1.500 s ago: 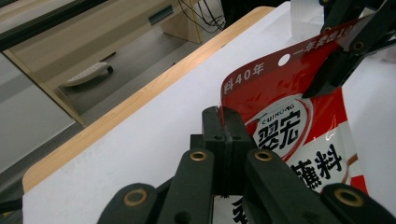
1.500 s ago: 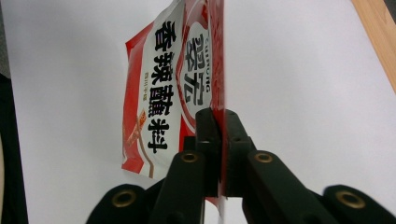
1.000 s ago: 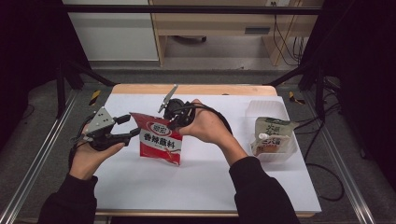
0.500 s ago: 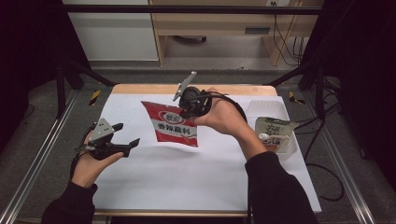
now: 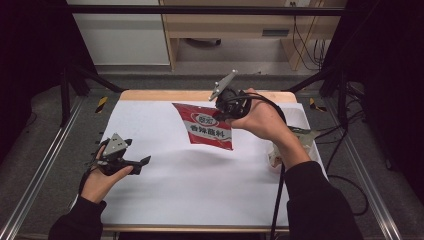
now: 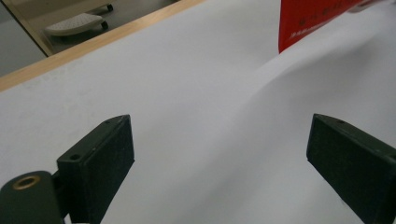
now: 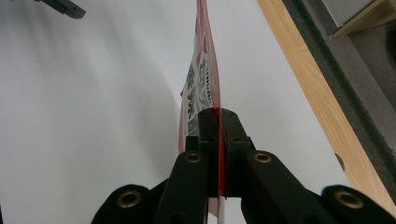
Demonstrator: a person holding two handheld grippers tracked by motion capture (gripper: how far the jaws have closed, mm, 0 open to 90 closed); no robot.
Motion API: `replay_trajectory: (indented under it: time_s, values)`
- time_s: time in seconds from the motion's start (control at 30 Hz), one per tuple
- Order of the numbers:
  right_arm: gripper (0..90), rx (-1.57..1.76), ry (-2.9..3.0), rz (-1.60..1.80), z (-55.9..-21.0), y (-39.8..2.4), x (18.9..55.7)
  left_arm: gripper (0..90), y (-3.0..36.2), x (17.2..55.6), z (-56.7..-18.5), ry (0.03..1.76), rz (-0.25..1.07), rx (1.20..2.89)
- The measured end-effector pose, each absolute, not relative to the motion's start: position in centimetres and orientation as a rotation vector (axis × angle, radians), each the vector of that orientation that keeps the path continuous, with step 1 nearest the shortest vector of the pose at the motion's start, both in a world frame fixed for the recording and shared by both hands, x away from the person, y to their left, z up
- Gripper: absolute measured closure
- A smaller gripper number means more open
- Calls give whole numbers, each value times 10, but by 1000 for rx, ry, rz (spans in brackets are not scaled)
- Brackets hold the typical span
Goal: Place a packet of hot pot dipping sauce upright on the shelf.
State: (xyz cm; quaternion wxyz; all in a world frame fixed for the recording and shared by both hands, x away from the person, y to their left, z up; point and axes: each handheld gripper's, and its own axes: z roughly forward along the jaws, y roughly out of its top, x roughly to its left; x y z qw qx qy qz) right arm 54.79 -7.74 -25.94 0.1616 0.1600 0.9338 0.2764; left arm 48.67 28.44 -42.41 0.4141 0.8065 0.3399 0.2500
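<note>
Chinese characters, too small to read surely, cross the red packet [image 5: 210, 129], clamped in the right claw [image 5: 223, 111] above the counter [image 5: 200, 200], now further upper right. Left claw [image 5: 142, 161], just opened, sits lower, empty.

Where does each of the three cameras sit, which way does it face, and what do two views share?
High view: above the person's side, facing forward and down on the table; both forearms, left tool, right tool.
Left gripper view: on the left tool, facing across the white top; open jaws.
Right gripper view: on the right tool, shut on the red packet.
Shared: the red packet.
</note>
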Motion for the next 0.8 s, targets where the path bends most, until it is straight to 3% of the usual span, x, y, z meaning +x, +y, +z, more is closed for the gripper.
replay_trajectory:
  time_s: [0.8]
  values:
    - [900, 521, 2572, 806, -220, -132, 555, 60, 284, 489, -441, 861, 638, 2079]
